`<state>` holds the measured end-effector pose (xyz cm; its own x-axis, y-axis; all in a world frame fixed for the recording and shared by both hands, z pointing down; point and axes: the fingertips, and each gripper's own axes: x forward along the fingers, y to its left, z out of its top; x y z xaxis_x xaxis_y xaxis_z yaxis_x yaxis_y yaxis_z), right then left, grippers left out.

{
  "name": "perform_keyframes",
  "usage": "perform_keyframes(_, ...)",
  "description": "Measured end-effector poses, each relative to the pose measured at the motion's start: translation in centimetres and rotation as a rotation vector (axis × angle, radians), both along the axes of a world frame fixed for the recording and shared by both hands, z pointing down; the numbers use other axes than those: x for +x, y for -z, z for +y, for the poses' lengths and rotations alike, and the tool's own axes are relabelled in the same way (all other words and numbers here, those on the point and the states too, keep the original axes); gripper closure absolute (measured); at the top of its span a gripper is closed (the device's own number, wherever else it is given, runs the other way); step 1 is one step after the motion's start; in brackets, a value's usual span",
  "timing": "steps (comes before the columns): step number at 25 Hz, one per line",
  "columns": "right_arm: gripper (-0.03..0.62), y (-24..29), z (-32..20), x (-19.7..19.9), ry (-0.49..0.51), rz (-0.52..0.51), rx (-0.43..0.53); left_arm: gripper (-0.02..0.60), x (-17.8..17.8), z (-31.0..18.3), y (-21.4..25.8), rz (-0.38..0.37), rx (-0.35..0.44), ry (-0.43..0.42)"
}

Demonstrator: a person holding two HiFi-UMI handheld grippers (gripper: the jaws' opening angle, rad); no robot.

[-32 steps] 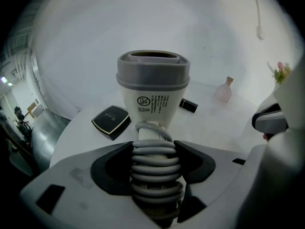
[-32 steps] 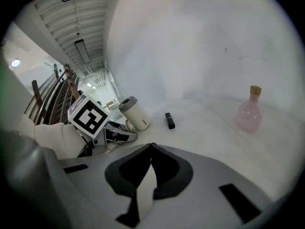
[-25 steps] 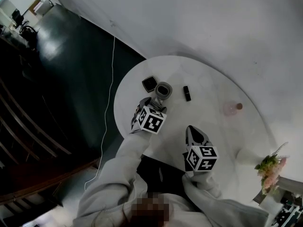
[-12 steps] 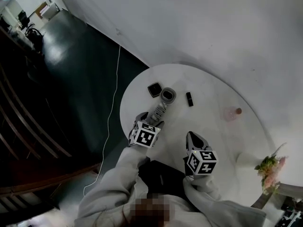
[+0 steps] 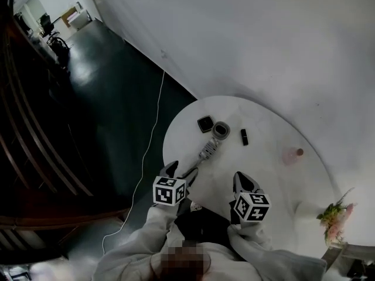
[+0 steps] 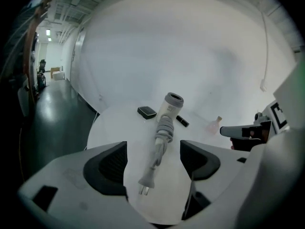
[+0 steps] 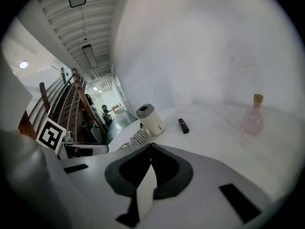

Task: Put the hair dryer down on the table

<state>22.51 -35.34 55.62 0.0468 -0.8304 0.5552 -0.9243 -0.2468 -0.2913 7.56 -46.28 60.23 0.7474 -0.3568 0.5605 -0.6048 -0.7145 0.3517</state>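
Head view: hair dryer point(image 5: 215, 137) lies flat on the round white worktop point(image 5: 275, 174), clear of left tongs point(image 5: 180, 171) and right tongs point(image 5: 242, 179). Left gripper view: jaws wide apart, nothing gripped; plug point(image 6: 144, 187) lies on the worktop ahead. Right gripper view: jaws closed together, empty.

My left gripper point(image 5: 180, 172): jaws wide apart, nothing gripped; right gripper point(image 5: 241, 178) at its 3 o'clock, jaws closed, empty.
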Motion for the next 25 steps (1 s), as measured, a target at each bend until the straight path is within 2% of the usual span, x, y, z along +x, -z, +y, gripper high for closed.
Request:
perform_keyframes(4,0.545,1.8,-0.9,-1.1,-0.002,-0.054,0.053,0.255,-2.6,-0.2,1.9,0.053,0.006,0.072)
perform_keyframes(10,0.545,4.6,-1.7,-2.0,0.017,-0.045,0.125,0.269,-5.3,-0.9,5.8,0.192,0.076,0.145)
perform_keyframes(13,0.545,5.2,-1.9,-2.0,0.014,-0.036,0.147,0.419,-6.5,-1.4,7.4,0.229,0.115,0.188)
perform_keyframes(15,0.545,5.4,-1.9,-1.8,0.006,-0.017,0.153,0.435,-6.9,-1.3,8.1,0.245,0.133,0.18)
perform_keyframes(17,0.545,5.8,-1.8,-1.5,0.006,0.027,0.155,0.479,-7.0,-1.2,8.8,0.254,0.154,0.162)
perform_keyframes(20,0.545,6.7,-1.7,-1.4,0.018,0.101,0.165,0.523,-6.5,-0.6,10.3,0.255,0.226,0.097)
perform_keyframes(23,0.545,8.0,-1.8,-1.3,0.03,0.158,0.19,0.543,-5.6,-0.2,12.0,0.219,0.327,0.04)
perform_keyframes(25,0.545,8.9,-1.8,-1.2,0.04,0.202,0.204,0.546,-5.1,0.0,13.0,0.164,0.404,0.011)
